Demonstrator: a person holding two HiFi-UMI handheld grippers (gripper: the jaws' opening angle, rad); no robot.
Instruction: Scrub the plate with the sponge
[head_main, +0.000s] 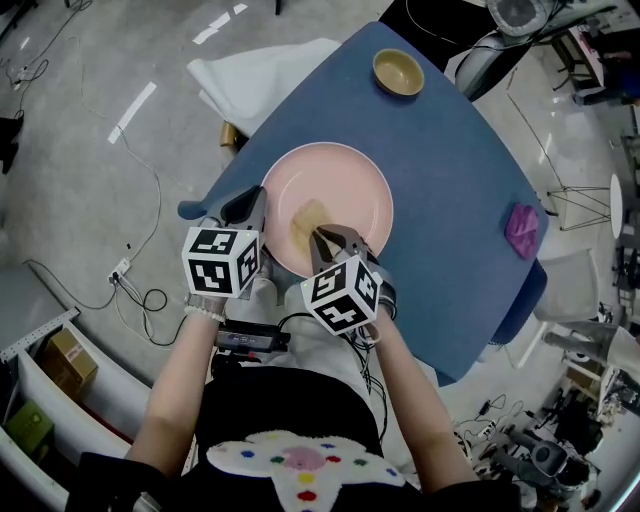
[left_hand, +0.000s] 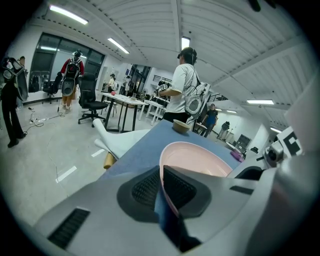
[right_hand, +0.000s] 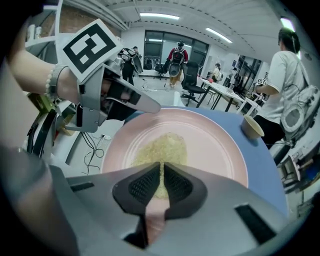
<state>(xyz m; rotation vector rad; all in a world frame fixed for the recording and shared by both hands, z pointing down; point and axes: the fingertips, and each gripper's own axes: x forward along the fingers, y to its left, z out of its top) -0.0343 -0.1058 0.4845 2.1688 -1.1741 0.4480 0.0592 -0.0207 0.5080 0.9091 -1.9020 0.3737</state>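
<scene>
A pink plate (head_main: 345, 185) rests on the blue table (head_main: 450, 160), near its left front edge. My left gripper (head_main: 256, 203) is shut on the plate's left rim; in the left gripper view the rim (left_hand: 172, 167) runs between the two pads of the left gripper (left_hand: 161, 186). A thin yellowish sponge (head_main: 306, 224) lies flat on the plate's near part. My right gripper (head_main: 324, 240) is shut on the sponge's near edge. In the right gripper view the sponge (right_hand: 161, 147) spreads on the plate (right_hand: 217, 145) ahead of the right gripper (right_hand: 161, 183), with the left gripper (right_hand: 142, 102) at the far rim.
A tan bowl (head_main: 398, 72) stands at the table's far corner, and a purple cloth (head_main: 522, 229) lies near the right edge. A white roll (head_main: 255, 78) lies on the floor left of the table. People (left_hand: 184, 85) stand beyond the table's far end.
</scene>
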